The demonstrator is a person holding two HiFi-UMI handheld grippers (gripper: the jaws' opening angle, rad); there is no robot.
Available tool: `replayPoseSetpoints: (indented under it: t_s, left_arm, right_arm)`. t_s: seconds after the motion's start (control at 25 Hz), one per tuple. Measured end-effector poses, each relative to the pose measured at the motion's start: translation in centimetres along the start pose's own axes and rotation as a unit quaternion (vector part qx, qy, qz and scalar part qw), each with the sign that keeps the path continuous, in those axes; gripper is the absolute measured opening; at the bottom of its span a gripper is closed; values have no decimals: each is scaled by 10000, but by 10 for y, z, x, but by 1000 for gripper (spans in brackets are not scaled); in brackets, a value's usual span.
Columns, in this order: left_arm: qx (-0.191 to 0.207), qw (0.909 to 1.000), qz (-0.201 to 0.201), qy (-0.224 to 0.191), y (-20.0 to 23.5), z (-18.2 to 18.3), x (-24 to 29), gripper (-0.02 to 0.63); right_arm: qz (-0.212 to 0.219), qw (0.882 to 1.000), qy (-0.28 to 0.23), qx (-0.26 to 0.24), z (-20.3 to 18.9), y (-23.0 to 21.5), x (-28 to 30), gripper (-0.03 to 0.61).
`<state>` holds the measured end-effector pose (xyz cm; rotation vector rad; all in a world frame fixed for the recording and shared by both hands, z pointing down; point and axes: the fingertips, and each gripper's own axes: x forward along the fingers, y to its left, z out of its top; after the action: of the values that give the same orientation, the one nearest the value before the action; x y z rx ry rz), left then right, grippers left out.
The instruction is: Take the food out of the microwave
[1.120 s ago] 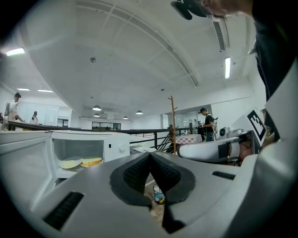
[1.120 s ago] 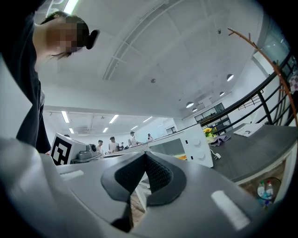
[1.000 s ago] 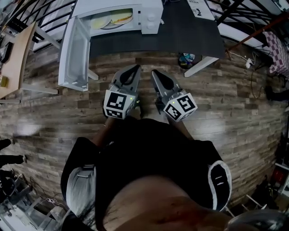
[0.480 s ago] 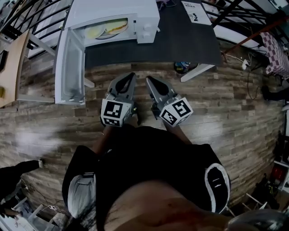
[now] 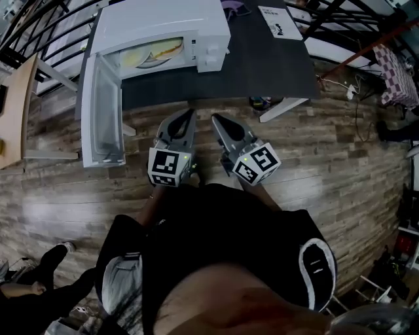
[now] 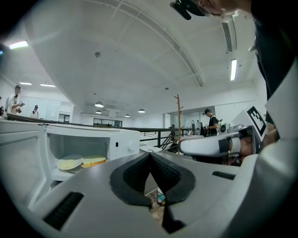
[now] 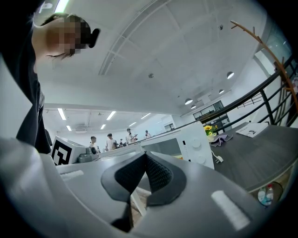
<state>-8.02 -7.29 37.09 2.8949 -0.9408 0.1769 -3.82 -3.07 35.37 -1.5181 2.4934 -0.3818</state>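
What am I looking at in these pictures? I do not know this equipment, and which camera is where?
A person holds two hand tools: the left gripper and the right gripper, each with two jaws. The head view looks down from the person's head; each gripper view looks along its own jaws. Both grippers are shut and hold nothing. Ahead, on a dark table, stands a white microwave with its door open. The food lies inside, untouched.

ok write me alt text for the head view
Looking down, a person holds the left gripper and right gripper, both shut and empty, above a wood floor, facing a white microwave on a dark table. Its door hangs open, food on a plate inside.
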Motion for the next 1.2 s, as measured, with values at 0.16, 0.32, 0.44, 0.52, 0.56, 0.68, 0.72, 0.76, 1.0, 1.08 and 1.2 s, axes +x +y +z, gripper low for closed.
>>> replayPoseSetpoints:
  t_s: [0.16,0.32,0.44,0.52,0.56,0.68,0.72,0.76,1.0,1.08,1.2]
  left_arm:
    - [-7,9999,-105,-51,-2,4,7,8]
    - [-14,9998,-191,-40,-9,2,11,8]
    - [9,9997,-229,-36,-12,5,12,8]
    - [15,9997,-224,-37,-10,6,12,7]
    - [14,9998,-215,-46,-9,6,12,7]
    - [44,9997,-200,-90,-7,9,14,7]
    - [54,9997,-200,-87,-7,9,14,8]
    - [54,9998,-199,-77,-6,9,14,8]
    - [66,9997,-212,-111,-6,13,16,8]
    - [50,9996,-240,-108,-7,14,17,8]
    - [27,9997,-246,-47,-5,12,18,7]
  right_arm:
    - [-74,10000,-18,-40,2,-4,-2,-2]
    - [-161,9999,-10,-10,3,-8,-5,-2]
    - [-165,9999,-28,24,5,-9,-6,-2]
    - [-160,9999,-31,3,6,-9,-6,-2]
    - [-157,9999,-31,-10,6,-9,-5,-2]
    - [-154,9999,-42,-20,8,-10,-3,-2]
    - [-152,9999,-48,-18,8,-10,-2,-2]
    - [-143,9999,-50,-23,9,-10,-1,-2]
    - [-131,9999,-52,-51,12,-10,1,-2]
    - [-145,9999,-43,-48,11,-12,1,-2]
    - [-116,9999,-42,-40,11,-11,4,-2]
